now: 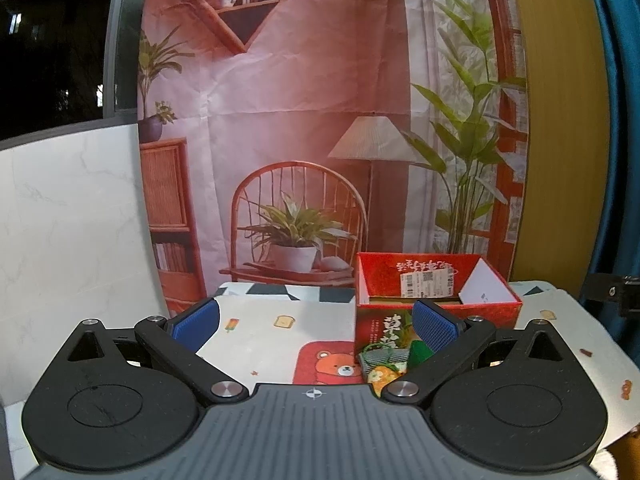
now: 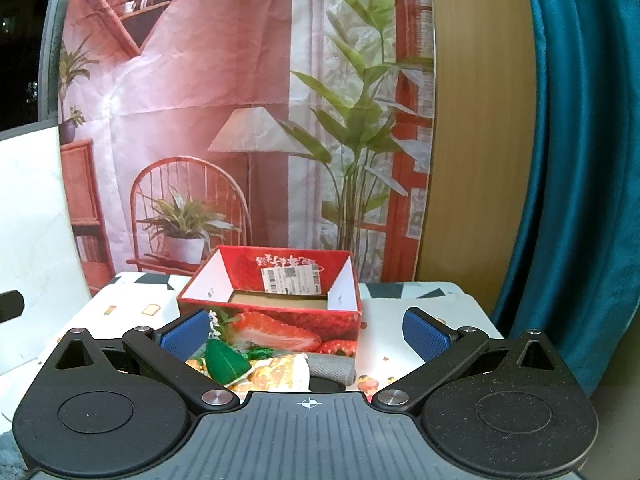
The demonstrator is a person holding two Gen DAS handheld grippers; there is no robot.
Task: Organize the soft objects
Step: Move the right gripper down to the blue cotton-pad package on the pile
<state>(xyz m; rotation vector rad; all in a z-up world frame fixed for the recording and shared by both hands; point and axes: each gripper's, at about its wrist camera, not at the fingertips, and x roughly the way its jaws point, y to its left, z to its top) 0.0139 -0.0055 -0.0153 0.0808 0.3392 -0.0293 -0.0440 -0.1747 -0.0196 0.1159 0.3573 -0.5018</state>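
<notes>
Right gripper and left gripper spread wide, empty; soft pile below, before red box.

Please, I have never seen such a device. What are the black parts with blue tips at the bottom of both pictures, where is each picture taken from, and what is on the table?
Each picture comes from a camera on a hand-held gripper, looking forward along its two fingers. The black levers with blue pads are those fingers. One view shows the left gripper, the other the right gripper. Both are open and hold nothing. On the table, which has a cartoon-print cover, stands an open red box with strawberry pictures. In front of it lies a small pile of soft things: a green piece, a grey cloth and an orange-patterned cloth. Behind hangs a printed backdrop of a room.
</notes>
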